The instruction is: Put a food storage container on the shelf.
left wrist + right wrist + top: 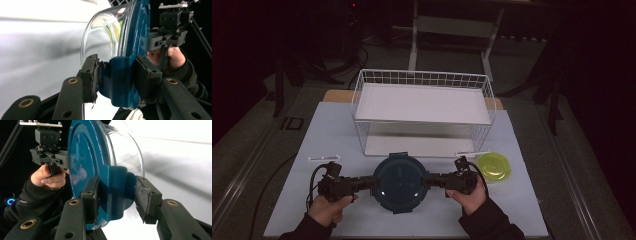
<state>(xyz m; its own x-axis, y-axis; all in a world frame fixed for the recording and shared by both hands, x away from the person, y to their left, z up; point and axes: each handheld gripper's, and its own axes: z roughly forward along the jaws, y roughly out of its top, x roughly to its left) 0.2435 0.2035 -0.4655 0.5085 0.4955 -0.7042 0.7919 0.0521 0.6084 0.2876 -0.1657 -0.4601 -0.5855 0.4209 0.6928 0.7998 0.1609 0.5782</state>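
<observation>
Apparently a two-handed carry: clear glass container with teal lid held level just above the counter, in front of the white wire rack. Left hand-held gripper part-closed, pads clamped on the lid's left latch tab. Right hand-held gripper likewise pinches the opposite tab.

Risks, as I judge them:
- Whole weight hangs from two plastic latch tabs; a tab could flip open or slip from the pads, dropping the glass bowl on the counter.
- Left pad rubber looks torn and frayed, so grip there may be poorer.
- If one hand rises faster, the container tilts and twists out of the other pinch.
- Yellow-green lid lies just beside the right hand-held gripper; a low swing could knock it.

Writing: none legible on lid, bowl or rack.
</observation>
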